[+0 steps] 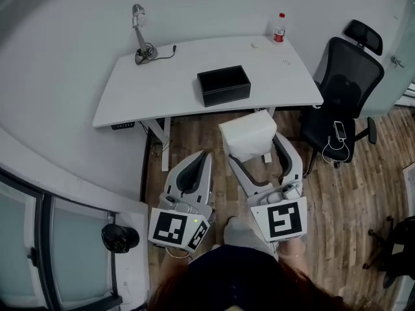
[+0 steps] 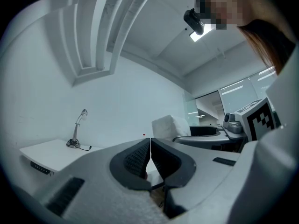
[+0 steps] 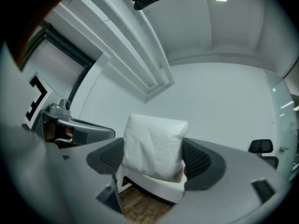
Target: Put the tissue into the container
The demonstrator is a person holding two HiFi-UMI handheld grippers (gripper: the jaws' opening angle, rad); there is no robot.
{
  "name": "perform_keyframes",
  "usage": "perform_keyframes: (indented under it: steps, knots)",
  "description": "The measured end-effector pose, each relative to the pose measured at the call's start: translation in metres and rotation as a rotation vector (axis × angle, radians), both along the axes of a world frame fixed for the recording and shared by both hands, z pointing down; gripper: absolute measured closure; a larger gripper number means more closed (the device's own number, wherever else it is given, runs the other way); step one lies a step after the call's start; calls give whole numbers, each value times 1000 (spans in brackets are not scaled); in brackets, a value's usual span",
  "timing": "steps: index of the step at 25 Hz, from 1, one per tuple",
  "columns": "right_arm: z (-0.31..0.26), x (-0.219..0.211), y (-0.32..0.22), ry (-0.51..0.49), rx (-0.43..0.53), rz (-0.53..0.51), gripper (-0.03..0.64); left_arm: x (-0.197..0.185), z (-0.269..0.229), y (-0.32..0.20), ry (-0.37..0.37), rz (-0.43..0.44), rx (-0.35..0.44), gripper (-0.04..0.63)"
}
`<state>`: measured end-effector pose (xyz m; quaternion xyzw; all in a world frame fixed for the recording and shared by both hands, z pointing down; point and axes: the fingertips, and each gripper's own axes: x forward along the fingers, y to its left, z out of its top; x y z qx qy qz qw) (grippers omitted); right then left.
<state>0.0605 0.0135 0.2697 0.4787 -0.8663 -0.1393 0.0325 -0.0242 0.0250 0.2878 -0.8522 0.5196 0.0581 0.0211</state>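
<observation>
White tissue (image 1: 248, 137), a soft squarish pack, is held clamped between the jaws of the right gripper (image 1: 255, 149), which are pressed against its two sides. It is carried over the wooden floor (image 1: 337, 206), just near of the desk (image 1: 149, 89) edge and not yet above the black container (image 1: 224, 85), which stands open-topped on the desk farther away. The left gripper (image 1: 200, 159) is shut on nothing and kept to the left, clear of the box. Because the pack is soft, it could be squeezed out of the jaws or let sag on the way across. It looks close to the opening in width, so a corner might be caught on the rim and the pack left perched or tipped onto the desk. The box may well be light and is not being steadied, so it could be shoved away if it is bumped.
</observation>
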Motion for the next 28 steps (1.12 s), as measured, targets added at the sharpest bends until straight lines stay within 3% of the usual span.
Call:
perform_keyframes:
  steps: [28]
  knots:
    - [3, 7, -81, 10, -6, -62, 218, 15, 0, -76, -11, -44, -1, 571]
